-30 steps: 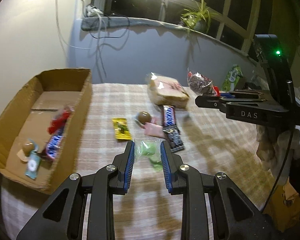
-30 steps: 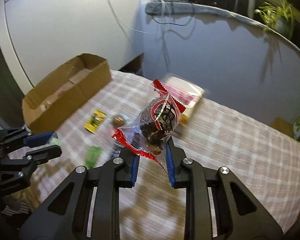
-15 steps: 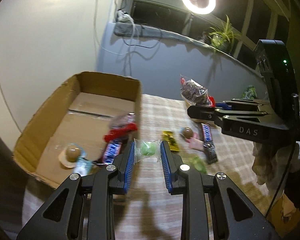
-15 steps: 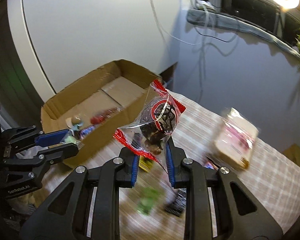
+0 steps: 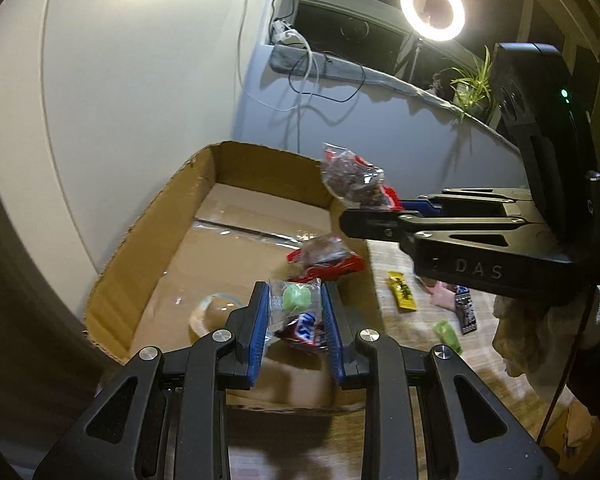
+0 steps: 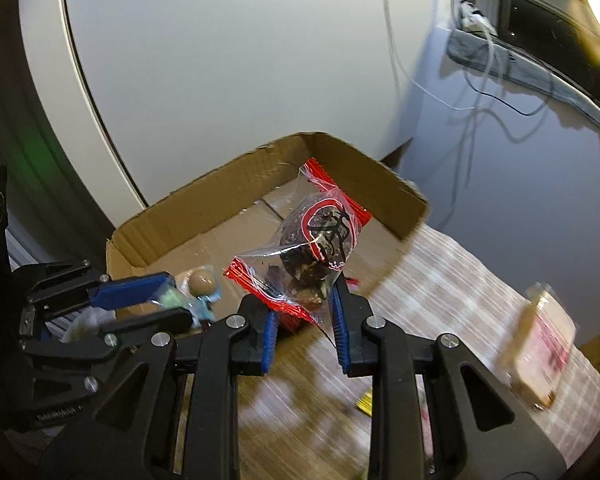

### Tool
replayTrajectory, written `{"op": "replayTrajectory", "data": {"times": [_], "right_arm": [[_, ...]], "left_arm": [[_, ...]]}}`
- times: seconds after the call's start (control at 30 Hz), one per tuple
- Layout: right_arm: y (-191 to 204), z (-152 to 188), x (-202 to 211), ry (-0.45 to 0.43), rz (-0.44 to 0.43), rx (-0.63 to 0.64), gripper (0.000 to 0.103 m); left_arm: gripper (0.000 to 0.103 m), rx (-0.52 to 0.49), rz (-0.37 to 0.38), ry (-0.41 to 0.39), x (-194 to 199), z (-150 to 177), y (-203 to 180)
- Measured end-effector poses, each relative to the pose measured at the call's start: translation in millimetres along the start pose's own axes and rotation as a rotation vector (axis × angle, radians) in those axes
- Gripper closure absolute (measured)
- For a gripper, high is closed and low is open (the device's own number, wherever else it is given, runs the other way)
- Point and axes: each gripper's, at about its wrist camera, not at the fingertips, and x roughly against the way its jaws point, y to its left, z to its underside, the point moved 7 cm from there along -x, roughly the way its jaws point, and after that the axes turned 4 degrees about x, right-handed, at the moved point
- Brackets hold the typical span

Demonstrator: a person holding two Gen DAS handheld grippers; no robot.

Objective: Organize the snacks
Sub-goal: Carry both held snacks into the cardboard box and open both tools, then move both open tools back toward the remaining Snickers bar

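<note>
Left gripper (image 5: 294, 312) is clamping a clear-wrapped green candy (image 5: 296, 298), right gripper (image 6: 304, 312) a red-edged dark snack bag (image 6: 320, 240), both hiding the open cardboard box (image 5: 148, 232) floor.

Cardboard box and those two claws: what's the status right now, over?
Left gripper shut on green candy packet, over cardboard box. Right gripper shut on red-edged snack bag, at the box rim. Nothing blocking.

Both wrist cams look fwd, close over shared cardboard box (image 5: 260, 168) (image 6: 204, 208).
</note>
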Motion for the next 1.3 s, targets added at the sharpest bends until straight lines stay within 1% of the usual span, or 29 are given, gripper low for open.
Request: {"op": "replayTrajectory", "data": {"times": [0.27,0.5,0.53,0.57,0.63,0.67,0.7,0.73,0.77,0.83,0.9,0.97,1.13,1.2,1.3], "right_arm": [[21.8,-9.3,-26.5,0.031,-0.034,0.036,0.079],[30.7,-13.7,-34.3,0.039,-0.049,0.05,0.079],[32.3,-13.6,-35.0,0.042,-0.053,0.053,0.079],[33.3,-13.7,-35.2,0.044,-0.055,0.055,0.078],[35.4,-13.8,-35.6,0.048,-0.052,0.06,0.072],[35.5,-14.1,-34.5,0.043,-0.046,0.061,0.059],[35.4,-15.2,-33.7,0.037,-0.042,0.059,0.045],[35.0,-16.1,-31.3,0.028,-0.038,0.057,0.04],[34.5,-17.2,-28.9,0.02,-0.036,0.053,0.038],[34.0,-17.6,-25.3,0.016,-0.032,0.052,0.038],[32.4,-17.7,-22.1,0.012,-0.02,0.054,0.031],[30.1,-16.6,-17.0,0.004,-0.011,0.051,0.029],[22.5,-11.9,-1.7,-0.015,0.007,0.04,0.028],[16.0,-7.0,7.1,-0.021,0.017,0.031,0.028],[4.2,3.2,21.9,-0.029,0.035,0.018,0.028]], "left_arm": [[0.078,0.023,-0.015,-0.001,-1.2,-1.1,16.4],[0.077,0.028,-0.024,0.0,-1.3,1.3,22.1],[0.077,0.028,-0.027,0.0,-1.0,1.5,22.7],[0.074,0.028,-0.03,0.0,-0.4,2.0,22.5],[0.07,0.03,-0.033,-0.002,0.5,2.5,23.6],[0.067,0.031,-0.035,-0.002,0.8,2.6,23.8],[0.06,0.031,-0.037,-0.003,1.3,3.0,24.1],[0.056,0.03,-0.04,-0.005,2.0,3.4,24.3],[0.049,0.03,-0.043,-0.008,2.9,3.9,24.0],[0.049,0.03,-0.045,-0.012,4.9,4.2,23.4],[0.049,0.028,-0.047,-0.018,8.4,4.1,21.6],[0.049,0.024,-0.05,-0.024,11.8,3.3,18.9],[0.048,0.011,-0.047,-0.031,19.3,3.6,8.4],[0.039,0.007,-0.041,-0.033,21.3,4.1,1.1],[0.038,-0.013,-0.033,-0.037,23.6,4.3,-11.6]]}}
